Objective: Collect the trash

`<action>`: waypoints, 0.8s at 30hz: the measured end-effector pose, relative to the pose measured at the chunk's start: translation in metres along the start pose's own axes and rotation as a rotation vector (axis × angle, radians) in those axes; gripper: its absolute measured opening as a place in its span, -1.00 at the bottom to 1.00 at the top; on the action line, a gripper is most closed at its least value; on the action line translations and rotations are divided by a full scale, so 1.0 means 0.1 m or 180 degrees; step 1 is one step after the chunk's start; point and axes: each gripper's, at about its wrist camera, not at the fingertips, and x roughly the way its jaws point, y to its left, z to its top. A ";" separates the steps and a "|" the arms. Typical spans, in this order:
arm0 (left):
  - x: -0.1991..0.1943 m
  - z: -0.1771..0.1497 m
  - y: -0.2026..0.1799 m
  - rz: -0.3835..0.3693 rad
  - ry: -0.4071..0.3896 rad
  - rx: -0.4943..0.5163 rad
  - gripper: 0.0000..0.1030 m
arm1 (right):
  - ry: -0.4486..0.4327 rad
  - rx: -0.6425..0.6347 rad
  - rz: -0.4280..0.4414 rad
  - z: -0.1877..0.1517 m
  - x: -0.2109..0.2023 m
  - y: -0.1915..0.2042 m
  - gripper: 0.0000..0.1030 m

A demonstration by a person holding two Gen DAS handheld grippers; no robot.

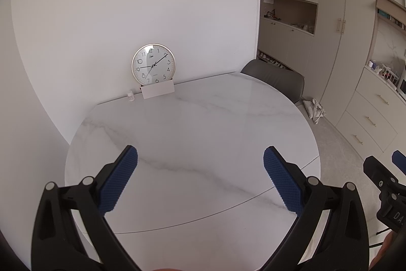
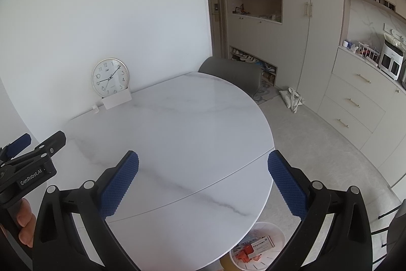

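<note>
Over table (image 1: pixel 192 133) | both claws spread, empty | bin (image 2: pixel 258 249) holds trash

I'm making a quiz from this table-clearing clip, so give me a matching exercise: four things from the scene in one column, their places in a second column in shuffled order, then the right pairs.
Things:
1. clock
2. white bin
3. grey chair
4. small white bottle

Places:
A. on the floor under the near edge of the marble table
B. at the far side of the table, backrest showing above the top
C. propped against the wall behind a white card
D. on the tabletop by the wall, left of the card

Pairs: 1-C, 2-A, 3-B, 4-D
</note>
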 end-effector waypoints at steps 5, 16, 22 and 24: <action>0.01 0.01 0.00 0.0021 0.0009 -0.0005 0.85 | 0.0016 -0.0014 0.0021 0.00 0.01 0.00 0.96; 0.01 0.02 0.03 0.0082 0.0024 -0.0037 0.85 | 0.0050 -0.0045 0.0075 0.03 0.05 -0.02 0.96; 0.01 0.03 0.06 0.0108 0.0028 -0.0058 0.85 | 0.0065 -0.0081 0.0105 0.05 0.08 0.00 0.96; 0.01 0.03 0.06 0.0117 0.0032 -0.0067 0.85 | 0.0074 -0.0095 0.0117 0.06 0.09 0.02 0.96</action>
